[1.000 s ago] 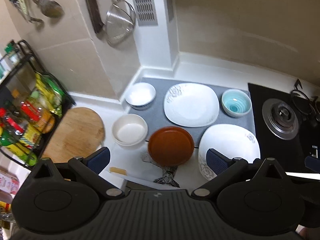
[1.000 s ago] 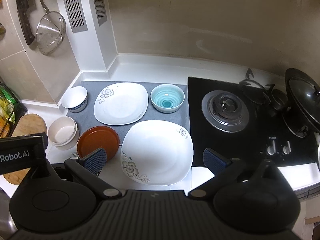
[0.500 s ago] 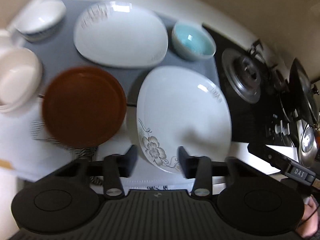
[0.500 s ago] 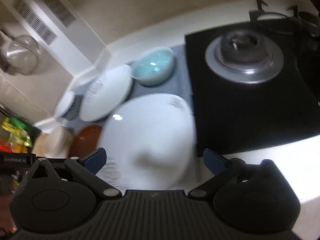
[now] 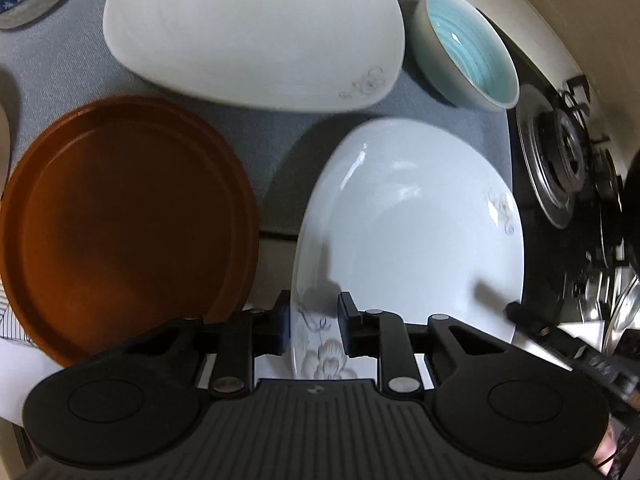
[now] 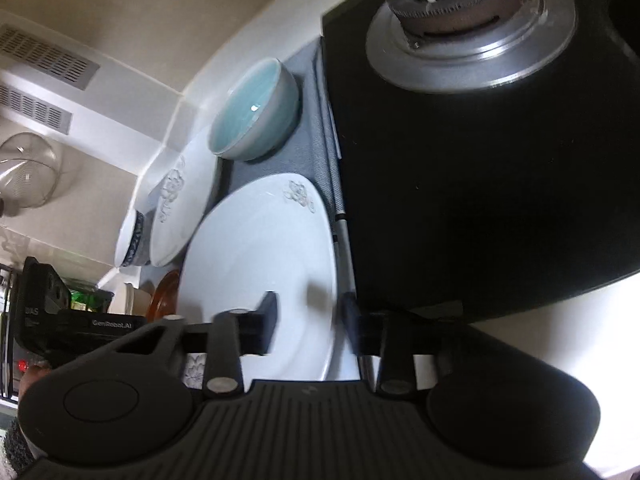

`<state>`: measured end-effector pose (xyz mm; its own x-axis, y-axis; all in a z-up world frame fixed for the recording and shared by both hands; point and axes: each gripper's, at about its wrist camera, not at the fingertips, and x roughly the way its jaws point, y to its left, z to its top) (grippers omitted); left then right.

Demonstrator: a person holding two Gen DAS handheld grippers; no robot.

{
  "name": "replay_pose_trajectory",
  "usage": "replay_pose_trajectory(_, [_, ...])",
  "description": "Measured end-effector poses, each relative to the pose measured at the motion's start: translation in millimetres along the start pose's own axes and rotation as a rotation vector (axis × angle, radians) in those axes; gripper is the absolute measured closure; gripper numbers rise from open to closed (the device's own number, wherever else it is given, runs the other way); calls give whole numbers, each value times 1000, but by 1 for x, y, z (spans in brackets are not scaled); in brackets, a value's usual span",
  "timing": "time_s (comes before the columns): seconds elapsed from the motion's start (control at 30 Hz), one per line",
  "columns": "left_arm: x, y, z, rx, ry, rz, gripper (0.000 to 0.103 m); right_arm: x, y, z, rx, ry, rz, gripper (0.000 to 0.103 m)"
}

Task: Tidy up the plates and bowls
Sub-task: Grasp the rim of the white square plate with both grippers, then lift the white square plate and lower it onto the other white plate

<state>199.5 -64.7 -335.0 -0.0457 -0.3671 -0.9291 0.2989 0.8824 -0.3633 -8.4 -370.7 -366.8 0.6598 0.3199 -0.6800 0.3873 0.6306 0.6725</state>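
Observation:
A large white floral plate [image 5: 416,232] lies at the counter's front, next to the stove. My left gripper [image 5: 312,322] straddles its near-left rim, fingers narrowly apart on either side of the rim. My right gripper [image 6: 308,320] straddles its right rim [image 6: 280,256], one finger over the plate, one outside; whether either grips is unclear. A second white floral plate [image 5: 252,28] lies behind on the grey mat [image 5: 60,68]. A brown round plate [image 5: 120,216] sits left. A turquoise bowl [image 5: 472,48] stands behind, also in the right wrist view [image 6: 252,116].
A black gas stove [image 6: 480,140] with a burner [image 6: 472,28] borders the plate's right side. A blue-rimmed white bowl [image 6: 130,240] and a cream bowl [image 6: 130,300] stand at the far left. A strainer [image 6: 28,168] hangs on the wall.
Both grippers came down from high above the counter to the front white plate and narrowed their fingers around its opposite rims. The plate's left edge looks slightly raised.

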Motion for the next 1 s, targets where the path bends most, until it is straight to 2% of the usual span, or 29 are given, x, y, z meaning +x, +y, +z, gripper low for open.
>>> replay_pose_trajectory(0.13, [0, 1, 3, -13, 2, 6, 78, 3, -5, 7, -4, 22, 7, 91])
replay_pose_trajectory(0.23, [-5, -8, -4, 35, -13, 17, 78, -3, -3, 6, -54, 17, -5, 94])
replay_pose_trajectory(0.33, [2, -8, -8, 11, 6, 4, 78, -7, -4, 7, -83, 13, -11, 95])
replay_pose_trajectory(0.4, [1, -8, -10, -5, -12, 8, 78, -5, -5, 7, -85, 12, -15, 96])
replay_pose_trajectory(0.47, [0, -12, -12, -19, -21, 35, 77, -8, -2, 6, -98, 3, -21, 96])
replay_pose_trajectory(0.53, [-7, -22, -16, 16, -44, 78, 75, -14, 5, 3, -135, -11, -23, 96])
replay_pose_trajectory(0.6, [-15, -28, -21, 26, -58, 91, 75, -22, 7, 2, -134, -26, -9, 94])
replay_pose_trajectory(0.7, [-17, -32, -26, 24, -50, 72, 75, -33, -1, -2, -72, -45, 24, 94])
replay_pose_trajectory(0.83, [-11, -29, -27, 28, -8, 41, 76, -38, -4, -6, -41, -67, -2, 95])
replay_pose_trajectory(1.0, [-19, -26, -23, 27, 10, 1, 76, -52, 15, -3, -55, -109, -19, 95])
